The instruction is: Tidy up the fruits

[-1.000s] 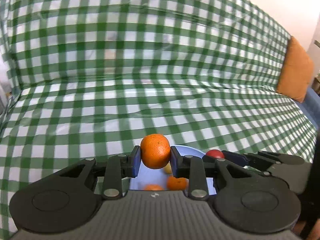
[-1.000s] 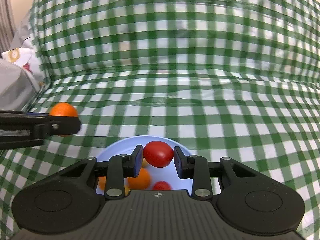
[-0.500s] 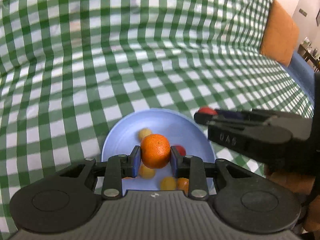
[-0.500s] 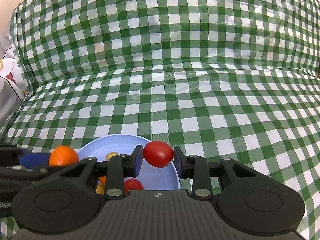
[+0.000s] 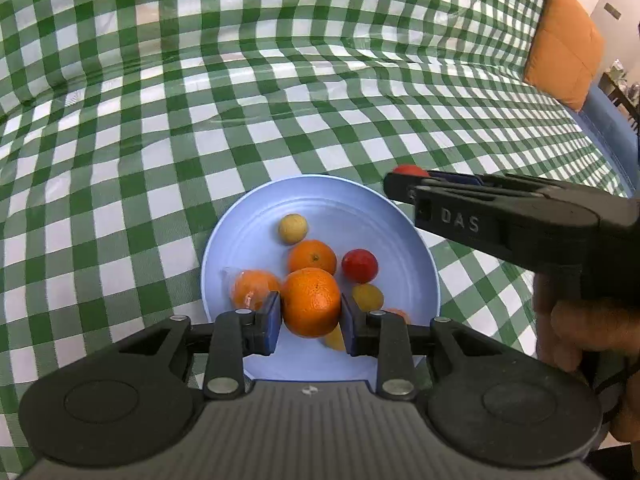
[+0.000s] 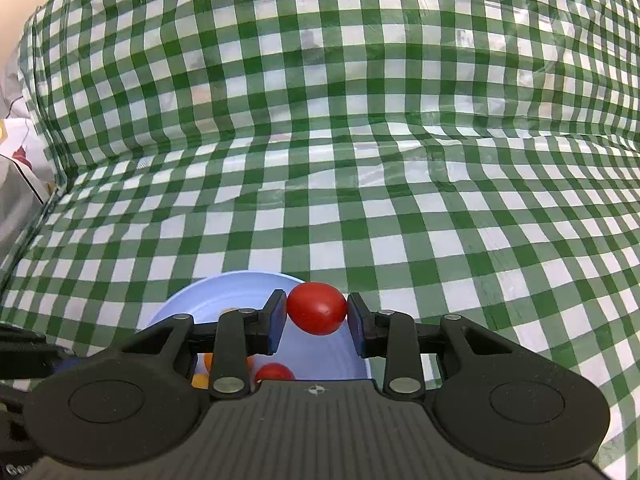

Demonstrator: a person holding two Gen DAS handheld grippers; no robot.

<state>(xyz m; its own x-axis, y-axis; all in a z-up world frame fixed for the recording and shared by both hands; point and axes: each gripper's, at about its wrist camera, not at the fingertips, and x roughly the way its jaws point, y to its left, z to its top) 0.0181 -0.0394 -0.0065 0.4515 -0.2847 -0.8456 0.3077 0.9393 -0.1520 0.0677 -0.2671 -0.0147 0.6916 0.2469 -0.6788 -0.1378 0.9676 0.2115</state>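
Since a second ago our left gripper [image 5: 311, 312] has tipped downward and sunk over the blue plate [image 5: 248, 216], so the whole plate now shows where we saw only a sliver behind the orange [image 5: 311, 302]. Its jaws are opening (the orange sits between the pads). Our right gripper [image 6: 317, 314] with the red tomato [image 6: 317, 308] has shifted toward the plate's right rim.

both grippers [image 5: 311, 312] [image 6: 317, 315] are matte black with blue pads [image 5: 273, 320], silver pivot screws and a ribbed grey base; the right gripper's side reads "das" in raised letters.
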